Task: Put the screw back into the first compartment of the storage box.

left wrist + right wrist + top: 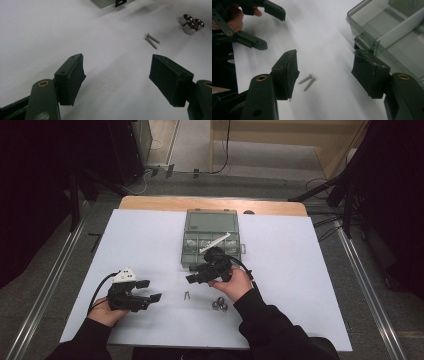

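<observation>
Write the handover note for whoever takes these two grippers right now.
Left gripper: open, empty, low over the white sheet.
Right gripper: open, empty, jaws either side of the two screws on the sheet, not touching them.
Nuts: clustered near the right hand.
Compartment box: lid open, behind the screws.
Done: nothing gripped yet.
Left: probably close on the screws and carry them to the box, then the nuts.

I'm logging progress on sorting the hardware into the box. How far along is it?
Done: box open, compartments look empty. In hand: right gripper open over the two screws, not gripping. Left: screws and nuts lie on the table; left gripper open, idle.
</observation>
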Demonstrator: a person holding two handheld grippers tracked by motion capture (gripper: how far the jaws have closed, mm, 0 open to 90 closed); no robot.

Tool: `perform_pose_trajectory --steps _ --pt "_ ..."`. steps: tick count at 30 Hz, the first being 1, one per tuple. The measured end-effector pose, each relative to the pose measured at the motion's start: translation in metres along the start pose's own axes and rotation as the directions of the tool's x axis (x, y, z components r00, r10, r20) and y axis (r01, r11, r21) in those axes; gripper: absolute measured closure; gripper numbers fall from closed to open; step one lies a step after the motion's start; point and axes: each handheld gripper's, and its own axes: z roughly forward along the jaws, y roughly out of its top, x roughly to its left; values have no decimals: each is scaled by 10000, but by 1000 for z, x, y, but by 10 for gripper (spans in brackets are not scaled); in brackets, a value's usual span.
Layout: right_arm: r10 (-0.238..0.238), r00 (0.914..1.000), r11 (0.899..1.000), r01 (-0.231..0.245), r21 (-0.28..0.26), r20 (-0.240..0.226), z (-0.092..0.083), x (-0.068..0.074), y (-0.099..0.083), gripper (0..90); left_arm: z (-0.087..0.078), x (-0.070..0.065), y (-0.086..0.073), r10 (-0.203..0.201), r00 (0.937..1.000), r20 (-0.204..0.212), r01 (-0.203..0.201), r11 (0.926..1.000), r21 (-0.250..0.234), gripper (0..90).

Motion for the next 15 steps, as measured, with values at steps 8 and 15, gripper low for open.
perform_pose_trajectory --steps 8,15 --pt "-5 10000 9998 4 187 47 7 7 -7 393 1 0 -1 40 10000 6 -40 9999 119 273" --pt "-235 9993 9991 224 356 289 14 16 -12 409 1 1 -1 48 10000 39 -49 9999 106 273"
